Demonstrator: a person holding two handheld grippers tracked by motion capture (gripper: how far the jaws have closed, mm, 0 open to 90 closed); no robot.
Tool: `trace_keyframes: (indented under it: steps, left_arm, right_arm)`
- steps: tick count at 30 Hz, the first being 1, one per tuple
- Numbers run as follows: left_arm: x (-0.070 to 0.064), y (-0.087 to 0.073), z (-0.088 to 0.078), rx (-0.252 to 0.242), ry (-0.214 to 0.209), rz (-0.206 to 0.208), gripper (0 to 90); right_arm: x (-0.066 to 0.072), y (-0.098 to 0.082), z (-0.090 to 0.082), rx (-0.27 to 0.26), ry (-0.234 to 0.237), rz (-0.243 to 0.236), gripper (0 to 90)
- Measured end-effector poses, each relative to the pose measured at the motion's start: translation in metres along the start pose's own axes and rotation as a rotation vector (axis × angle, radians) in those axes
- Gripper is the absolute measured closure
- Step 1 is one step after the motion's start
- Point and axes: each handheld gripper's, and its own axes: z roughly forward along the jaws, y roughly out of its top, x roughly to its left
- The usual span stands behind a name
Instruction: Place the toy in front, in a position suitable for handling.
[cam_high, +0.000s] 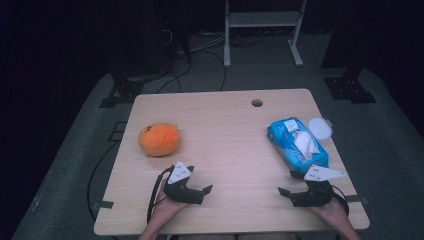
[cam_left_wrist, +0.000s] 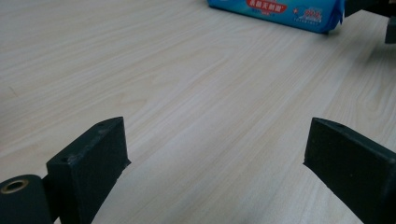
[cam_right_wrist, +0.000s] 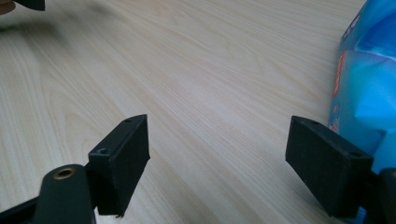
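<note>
Both pairs of jaws stand wide apart with nothing between them: the left gripper (cam_high: 206, 190) and the right gripper (cam_high: 286, 191) rest low on the near part of the table (cam_high: 225, 145), tips turned toward each other. Just beyond the right gripper lies a blue pack of wet wipes (cam_high: 297, 142), lid flipped back and a wipe poking out. It looks light, soft and slippery; gripping across its narrow sides seems safest. An orange plush toy (cam_high: 159, 139) sits far left. Grey carpet and a dark room surround the pale wood.
</note>
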Motion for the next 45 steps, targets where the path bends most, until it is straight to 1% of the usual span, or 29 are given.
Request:
trace_keyframes:
  steps: [7, 9, 12, 13, 16, 18, 20, 21, 22, 23, 24, 25, 26, 28, 29, 30, 31, 32, 33, 34, 35, 36, 38, 39, 40, 41, 43, 44, 45]
  left_arm:
    - [0.003, 0.006, -0.006, -0.026, 0.015, -0.030, 5.7]
    - [0.005, 0.010, -0.008, -0.039, 0.003, -0.037, 5.7]
    - [0.007, 0.014, -0.010, -0.044, 0.009, -0.023, 5.7]
    - [0.008, 0.019, -0.014, -0.059, 0.008, -0.016, 5.7]
    - [0.011, 0.024, -0.019, -0.069, 0.005, -0.013, 5.6]
    - [0.018, 0.029, -0.026, -0.098, -0.008, -0.009, 5.7]
    - [0.021, 0.031, -0.029, -0.099, 0.001, -0.005, 5.5]
    - [0.029, 0.034, -0.035, -0.111, 0.013, -0.018, 4.9]
    - [0.029, 0.034, -0.035, -0.111, 0.013, -0.018, 4.4]
    - [0.037, 0.039, -0.041, -0.124, 0.035, -0.021, 4.1]
    - [0.037, 0.039, -0.041, -0.124, 0.035, -0.021, 4.0]
    - [0.045, 0.043, -0.048, -0.135, 0.062, -0.019, 3.8]
    - [0.045, 0.043, -0.048, -0.135, 0.062, -0.019, 3.4]
    - [0.054, 0.047, -0.054, -0.142, 0.088, -0.024, 3.2]
    - [0.062, 0.049, -0.059, -0.142, 0.134, -0.018, 3.0]
    - [0.062, 0.049, -0.059, -0.142, 0.134, -0.018, 3.0]
    - [0.067, 0.049, -0.061, -0.147, 0.165, -0.007, 3.0]
    - [0.071, 0.049, -0.061, -0.145, 0.182, -0.004, 3.0]
    - [0.078, 0.049, -0.061, -0.142, 0.208, -0.013, 2.7]
    - [0.078, 0.049, -0.061, -0.142, 0.208, -0.013, 2.7]
    - [0.085, 0.048, -0.061, -0.135, 0.231, -0.006, 2.7]
    - [0.085, 0.048, -0.061, -0.135, 0.231, -0.006, 2.7]
    - [0.092, 0.048, -0.061, -0.121, 0.250, 0.001, 2.7]
    - [0.099, 0.049, -0.061, -0.117, 0.263, -0.004, 2.7]
    - [0.099, 0.049, -0.061, -0.117, 0.263, -0.004, 2.7]
    - [0.107, 0.050, -0.061, -0.111, 0.276, -0.010, 2.7]
    - [0.116, 0.051, -0.060, -0.112, 0.282, -0.024, 2.7]
    - [0.116, 0.051, -0.060, -0.112, 0.282, -0.024, 2.7]
    - [0.124, 0.052, -0.058, -0.108, 0.296, -0.026, 2.8]
  right_arm:
    - [-0.002, -0.001, -0.001, -0.010, -0.003, 0.008, 20.4]
    - [-0.003, -0.001, -0.001, -0.010, -0.004, 0.014, 20.4]
    - [-0.004, -0.002, -0.002, -0.011, -0.009, 0.020, 20.4]
    - [-0.003, -0.002, -0.003, -0.014, -0.010, 0.022, 20.4]
    - [-0.003, -0.002, -0.004, -0.023, -0.009, 0.026, 20.4]
    - [-0.003, 0.000, -0.005, -0.040, -0.016, 0.024, 20.4]
    - [-0.003, 0.000, -0.005, -0.039, -0.015, 0.025, 20.4]
    - [-0.003, 0.000, -0.005, -0.037, -0.012, 0.022, 20.4]
    - [-0.003, 0.000, -0.005, -0.038, -0.010, 0.023, 20.4]
    - [-0.002, 0.000, -0.006, -0.039, -0.007, 0.022, 20.4]
    - [-0.002, 0.000, -0.006, -0.039, -0.007, 0.022, 20.4]
    - [-0.002, 0.000, -0.007, -0.044, -0.004, 0.015, 20.4]
    - [-0.002, 0.000, -0.007, -0.044, -0.004, 0.015, 20.4]
    - [-0.002, 0.001, -0.008, -0.051, -0.003, 0.010, 20.4]
    - [-0.003, 0.001, -0.009, -0.053, 0.000, 0.008, 20.4]
    - [-0.003, 0.001, -0.009, -0.053, 0.000, 0.008, 20.4]
    - [-0.003, 0.001, -0.009, -0.051, 0.002, 0.006, 20.4]
    - [-0.003, 0.001, -0.009, -0.051, 0.002, 0.006, 20.4]
    - [-0.003, 0.001, -0.010, -0.051, 0.003, 0.004, 20.4]
    - [-0.003, 0.001, -0.010, -0.051, 0.003, 0.004, 20.4]
    - [-0.002, 0.001, -0.009, -0.049, 0.002, 0.003, 20.4]
    - [-0.002, 0.001, -0.009, -0.049, 0.002, 0.003, 20.4]
    - [-0.002, 0.001, -0.008, -0.047, 0.004, 0.001, 20.4]
    - [-0.001, 0.001, -0.008, -0.044, 0.004, -0.001, 20.4]
    - [-0.001, 0.001, -0.008, -0.044, 0.004, -0.001, 20.4]
    - [-0.001, 0.001, -0.007, -0.039, 0.005, -0.003, 20.4]
    - [-0.001, 0.001, -0.006, -0.037, 0.007, -0.002, 20.4]
    - [-0.001, 0.001, -0.006, -0.036, 0.007, -0.002, 20.4]
    - [-0.001, 0.000, -0.006, -0.036, 0.007, -0.003, 20.4]
